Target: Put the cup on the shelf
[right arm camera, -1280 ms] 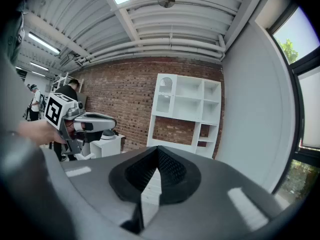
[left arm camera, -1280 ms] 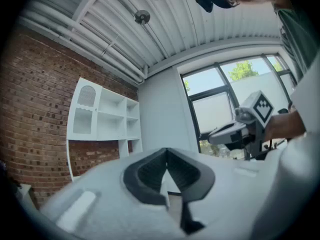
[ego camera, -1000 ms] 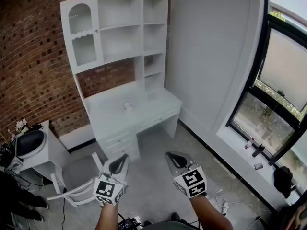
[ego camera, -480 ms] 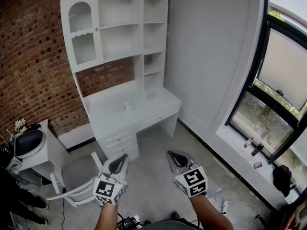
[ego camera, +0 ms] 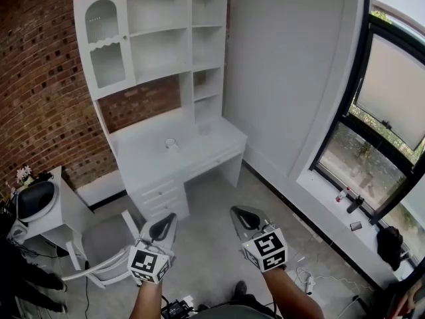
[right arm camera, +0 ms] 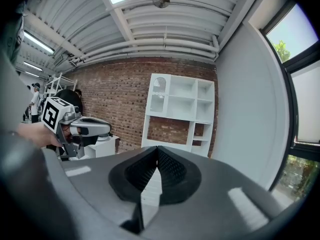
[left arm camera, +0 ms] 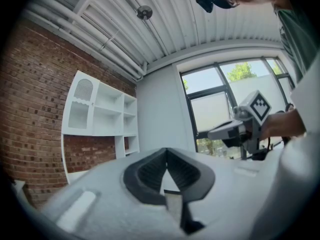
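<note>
A small white cup (ego camera: 170, 143) stands on the white desk (ego camera: 143, 153) under the white shelf unit (ego camera: 159, 38) against the brick wall. Both grippers hang low in the head view, well short of the desk, over the grey floor. My left gripper (ego camera: 163, 226) is shut with nothing in it. My right gripper (ego camera: 240, 216) is shut and empty too. In the left gripper view the shelf unit (left arm camera: 97, 111) stands far off at the left, with the right gripper (left arm camera: 220, 132) beside me. The right gripper view looks toward the shelf unit (right arm camera: 182, 115).
A white chair (ego camera: 106, 248) stands just left of my left gripper. A small side table with a dark round thing (ego camera: 34, 201) sits at far left. Windows (ego camera: 388, 111) with a sill line the right wall. Cables (ego camera: 305, 281) lie on the floor near my right arm.
The view has shifted slightly, so desk and shelf sit a little further left and higher. Both grippers keep their place in the picture and stay shut.
</note>
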`<state>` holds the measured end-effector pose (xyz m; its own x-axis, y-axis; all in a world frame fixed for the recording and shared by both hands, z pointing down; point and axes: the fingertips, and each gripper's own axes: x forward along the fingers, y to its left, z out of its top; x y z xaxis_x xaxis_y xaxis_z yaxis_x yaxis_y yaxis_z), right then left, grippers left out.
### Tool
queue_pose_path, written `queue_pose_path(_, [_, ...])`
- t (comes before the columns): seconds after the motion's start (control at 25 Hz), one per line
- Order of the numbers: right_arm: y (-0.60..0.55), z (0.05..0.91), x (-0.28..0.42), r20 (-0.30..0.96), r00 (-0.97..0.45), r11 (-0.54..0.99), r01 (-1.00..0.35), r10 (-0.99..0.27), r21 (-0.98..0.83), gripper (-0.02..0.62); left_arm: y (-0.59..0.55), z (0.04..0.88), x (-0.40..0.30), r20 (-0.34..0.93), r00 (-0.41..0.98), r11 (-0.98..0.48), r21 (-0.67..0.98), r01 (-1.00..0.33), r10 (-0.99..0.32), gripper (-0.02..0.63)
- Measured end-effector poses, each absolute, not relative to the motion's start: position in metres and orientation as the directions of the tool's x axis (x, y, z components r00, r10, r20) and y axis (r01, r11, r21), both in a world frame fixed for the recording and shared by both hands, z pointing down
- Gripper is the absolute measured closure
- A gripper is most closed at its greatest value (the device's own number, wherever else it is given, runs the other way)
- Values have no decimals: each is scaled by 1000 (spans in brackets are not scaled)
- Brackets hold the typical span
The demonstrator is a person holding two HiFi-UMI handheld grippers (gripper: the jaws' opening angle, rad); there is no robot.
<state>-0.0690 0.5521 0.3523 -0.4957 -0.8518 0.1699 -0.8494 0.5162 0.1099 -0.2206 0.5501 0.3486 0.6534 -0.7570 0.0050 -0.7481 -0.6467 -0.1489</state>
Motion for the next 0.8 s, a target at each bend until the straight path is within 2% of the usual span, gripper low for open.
queue_pose_path(0.8, [406, 366, 18, 167, -618, 636, -767, -768, 87, 589, 419, 366, -131, 52, 543, -544, -156, -824, -838, 604])
